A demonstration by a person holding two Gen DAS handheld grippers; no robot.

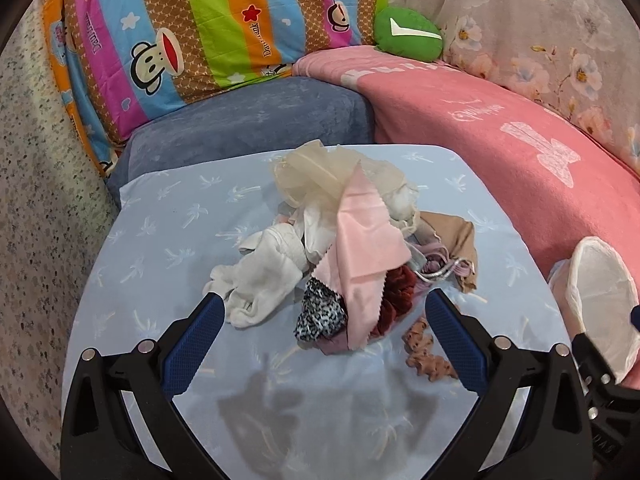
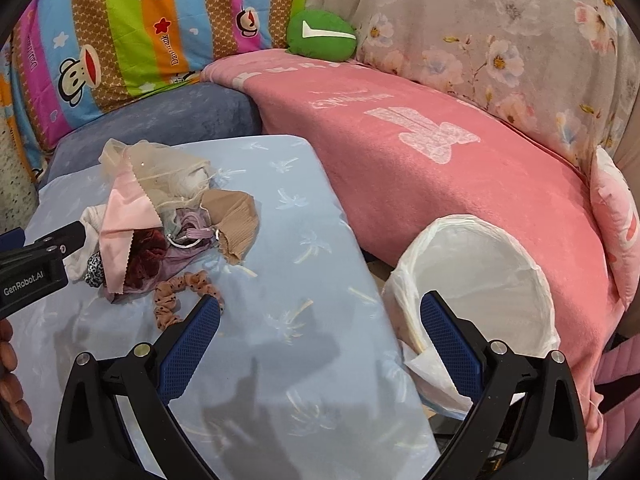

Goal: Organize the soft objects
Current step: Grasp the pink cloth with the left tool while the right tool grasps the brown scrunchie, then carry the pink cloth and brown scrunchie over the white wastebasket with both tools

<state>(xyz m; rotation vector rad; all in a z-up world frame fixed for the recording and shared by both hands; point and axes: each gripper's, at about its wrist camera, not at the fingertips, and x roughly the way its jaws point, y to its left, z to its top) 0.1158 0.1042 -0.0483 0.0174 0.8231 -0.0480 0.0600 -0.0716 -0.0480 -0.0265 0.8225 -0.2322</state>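
A heap of soft items lies on a light blue cushion (image 1: 168, 240): white socks (image 1: 260, 280), a pink cloth swatch (image 1: 364, 256), cream mesh (image 1: 316, 172), a tan cloth (image 1: 456, 236), a dark red scrunchie (image 1: 396, 292), a leopard-print piece (image 1: 320, 316) and a brown dotted scrunchie (image 1: 428, 356). My left gripper (image 1: 326, 300) is open, its fingers straddling the near side of the heap. My right gripper (image 2: 320, 304) is open and empty over the cushion's right edge (image 2: 312, 264); the brown scrunchie (image 2: 180, 292) lies beside its left finger. A bin lined with a white bag (image 2: 476, 280) sits at its right finger.
A pink blanket (image 2: 440, 160) covers the sofa seat to the right, with a green plush (image 2: 320, 36) behind it. A striped cartoon pillow (image 1: 192, 32), a blue-grey cushion (image 1: 248, 120) and a floral cover (image 2: 500, 40) ring the back. A person's fingers (image 2: 8, 360) show at left.
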